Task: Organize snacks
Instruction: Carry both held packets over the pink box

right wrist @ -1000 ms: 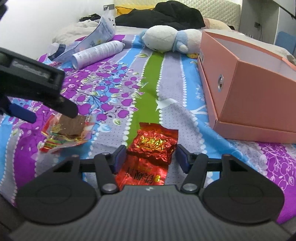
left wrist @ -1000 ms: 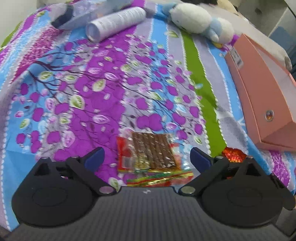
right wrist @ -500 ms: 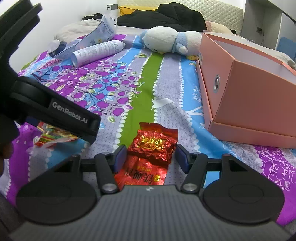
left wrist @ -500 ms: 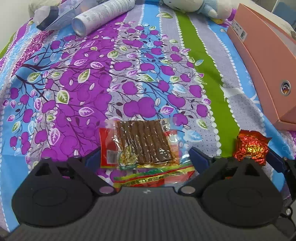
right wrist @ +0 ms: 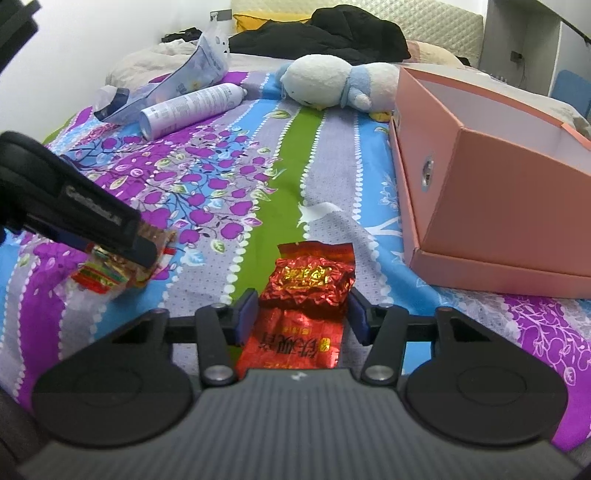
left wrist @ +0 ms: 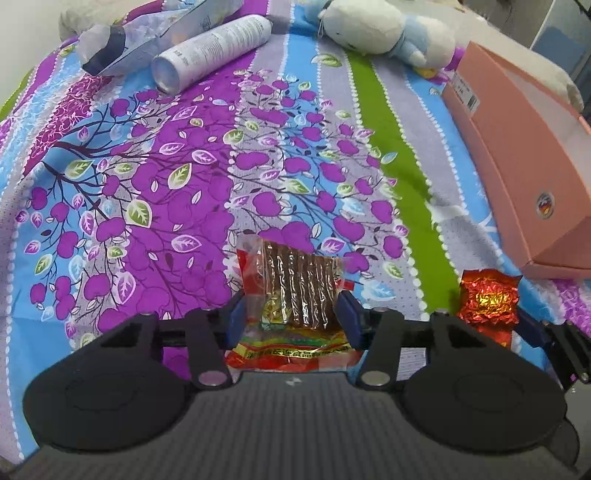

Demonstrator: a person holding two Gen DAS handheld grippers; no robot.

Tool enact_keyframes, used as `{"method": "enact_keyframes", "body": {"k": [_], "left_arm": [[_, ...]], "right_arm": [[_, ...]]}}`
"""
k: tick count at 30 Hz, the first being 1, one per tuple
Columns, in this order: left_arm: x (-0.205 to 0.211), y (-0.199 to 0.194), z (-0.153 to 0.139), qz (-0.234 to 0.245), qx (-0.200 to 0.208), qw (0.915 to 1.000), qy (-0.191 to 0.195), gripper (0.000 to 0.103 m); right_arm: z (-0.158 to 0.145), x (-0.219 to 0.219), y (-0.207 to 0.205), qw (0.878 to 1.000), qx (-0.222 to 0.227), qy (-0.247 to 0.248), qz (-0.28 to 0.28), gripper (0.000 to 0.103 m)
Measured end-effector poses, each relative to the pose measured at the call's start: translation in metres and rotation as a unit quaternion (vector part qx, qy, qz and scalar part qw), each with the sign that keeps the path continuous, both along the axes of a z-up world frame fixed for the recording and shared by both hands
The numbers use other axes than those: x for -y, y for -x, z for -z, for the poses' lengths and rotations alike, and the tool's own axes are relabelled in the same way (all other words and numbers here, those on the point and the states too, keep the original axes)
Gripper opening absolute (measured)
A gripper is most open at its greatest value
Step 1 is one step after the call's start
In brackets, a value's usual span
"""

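Note:
My left gripper [left wrist: 291, 317] is shut on a clear packet of brown snack sticks [left wrist: 295, 284] with a red and yellow label, held just above the bedspread. The packet and the left gripper [right wrist: 122, 254] also show at the left of the right wrist view. My right gripper [right wrist: 301, 314] is shut on a crinkled red foil snack packet [right wrist: 310, 284] and holds it over the bedspread. That red packet [left wrist: 487, 299] shows at the right in the left wrist view. An open pink cardboard box [right wrist: 480, 177] stands to the right.
A patterned purple, blue and green bedspread [left wrist: 184, 166] covers the bed. At the far end lie a white spray can [left wrist: 214, 48], a plastic pouch [left wrist: 147, 40] and a white and blue plush toy [left wrist: 380, 29]. Dark clothes [right wrist: 325, 33] lie by the headboard.
My left gripper has closed from wide open onto the snack stick packet and lifted it. My right gripper keeps its hold on the red foil packet and has barely moved.

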State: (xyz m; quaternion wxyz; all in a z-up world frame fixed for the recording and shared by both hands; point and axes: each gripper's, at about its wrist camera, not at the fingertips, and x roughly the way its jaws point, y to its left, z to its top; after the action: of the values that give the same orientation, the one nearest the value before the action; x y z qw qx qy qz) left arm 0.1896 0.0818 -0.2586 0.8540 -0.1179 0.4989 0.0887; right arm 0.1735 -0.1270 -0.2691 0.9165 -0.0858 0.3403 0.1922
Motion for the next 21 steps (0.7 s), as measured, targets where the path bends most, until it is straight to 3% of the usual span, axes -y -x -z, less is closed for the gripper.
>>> {"method": "enact_keyframes", "body": {"k": [11,21], "left_arm": [[-0.001,0.009,-0.034,0.008,0.035,0.9988,0.032,0.057],[0.007,0.014,-0.086,0.019,0.086,0.9941,0.063,0.057]], "right_arm": [[-0.026,0.001,0.008,1.000,0.012,-0.014,-0.014,0.054],[-0.080,0.004,0.008,0.998,0.044,-0.043,-0.011,0.054]]}}
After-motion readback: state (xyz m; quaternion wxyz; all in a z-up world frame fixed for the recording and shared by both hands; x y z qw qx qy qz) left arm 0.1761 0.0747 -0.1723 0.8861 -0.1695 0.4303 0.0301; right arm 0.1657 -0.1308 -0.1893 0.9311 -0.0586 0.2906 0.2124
